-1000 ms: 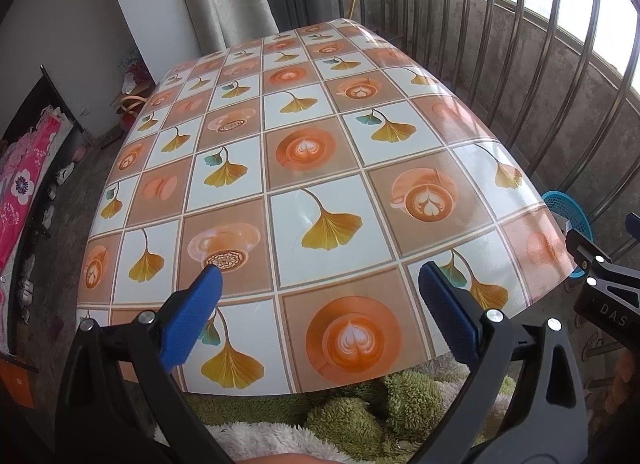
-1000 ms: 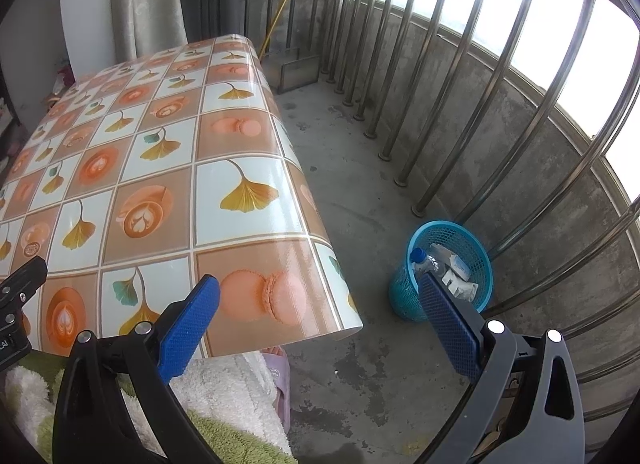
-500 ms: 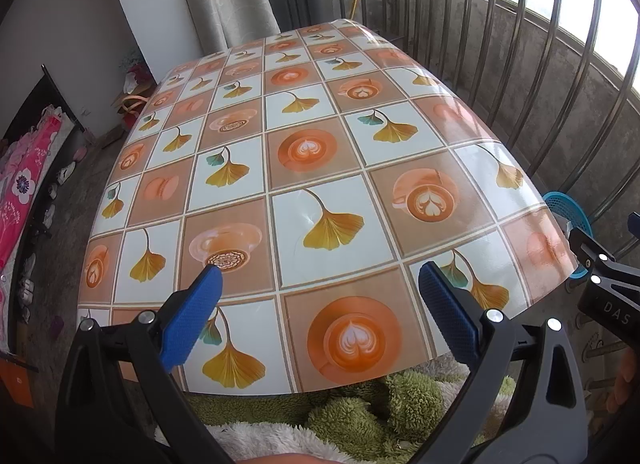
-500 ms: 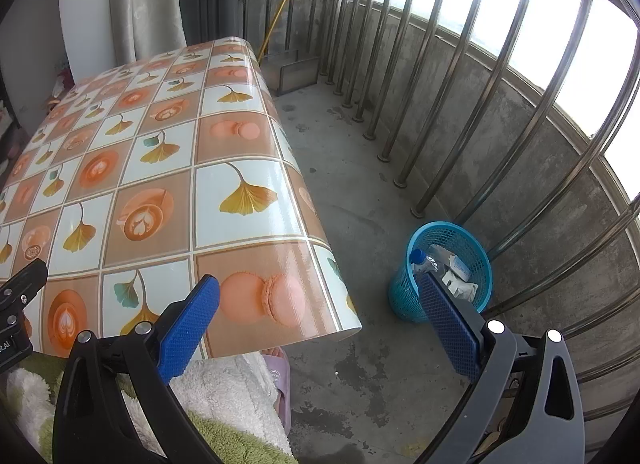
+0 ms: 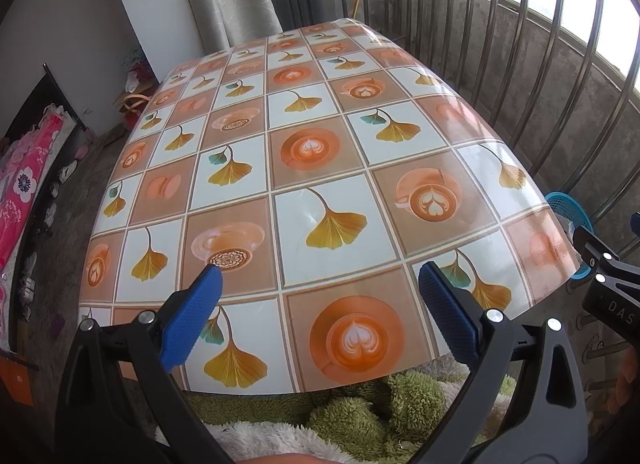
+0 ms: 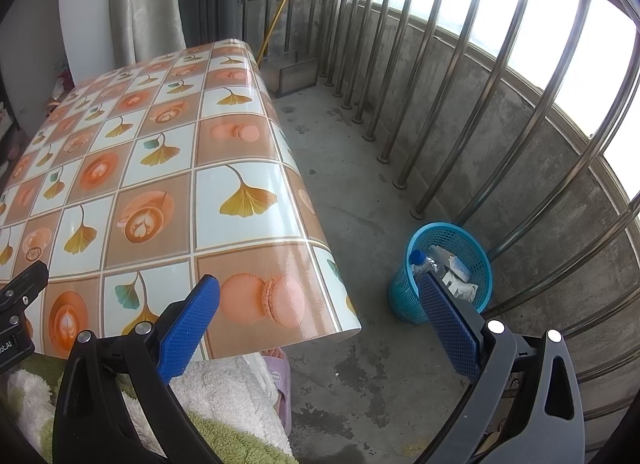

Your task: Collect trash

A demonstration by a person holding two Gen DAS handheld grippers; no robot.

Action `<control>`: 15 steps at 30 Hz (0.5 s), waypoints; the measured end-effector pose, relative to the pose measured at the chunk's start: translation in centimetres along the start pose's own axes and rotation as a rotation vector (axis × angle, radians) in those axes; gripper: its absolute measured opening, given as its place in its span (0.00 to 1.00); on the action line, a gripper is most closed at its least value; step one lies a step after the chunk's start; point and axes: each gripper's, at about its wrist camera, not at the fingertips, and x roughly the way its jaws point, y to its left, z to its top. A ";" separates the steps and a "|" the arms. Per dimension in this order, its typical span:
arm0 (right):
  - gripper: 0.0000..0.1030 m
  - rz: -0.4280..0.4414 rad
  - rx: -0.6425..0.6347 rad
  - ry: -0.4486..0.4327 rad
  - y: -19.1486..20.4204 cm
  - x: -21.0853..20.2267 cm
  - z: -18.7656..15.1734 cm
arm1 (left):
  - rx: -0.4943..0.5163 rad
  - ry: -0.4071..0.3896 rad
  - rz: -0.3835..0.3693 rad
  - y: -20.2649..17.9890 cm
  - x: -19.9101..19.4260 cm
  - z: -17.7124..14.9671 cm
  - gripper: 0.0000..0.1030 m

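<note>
Trash (image 6: 454, 270) sits in the blue basket (image 6: 404, 296) on the floor, just past the table's (image 5: 320, 167) near corner, by the metal bars (image 6: 452, 75). A bottle with a blue cap (image 6: 418, 256) pokes up among white scraps. The left gripper (image 5: 320, 292) hangs over the table's near edge, spread wide, holding nothing. The right gripper (image 6: 320, 296), near the basket, is spread wide and empty too.

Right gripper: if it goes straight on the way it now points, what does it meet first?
Probably the concrete floor, between the table and the blue basket. The open right gripper holds nothing, and nothing else shows between its fingers. Depth is unclear in the fisheye view.
</note>
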 end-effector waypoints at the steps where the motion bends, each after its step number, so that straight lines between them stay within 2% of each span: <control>1: 0.94 0.000 0.000 -0.001 0.0 0.0 0.0 | 0.000 0.000 0.000 0.0 0.0 0.0 0.92; 15: 0.94 -0.001 0.001 -0.003 0.1 -0.2 0.2 | -0.001 -0.002 0.000 0.1 0.0 0.0 0.92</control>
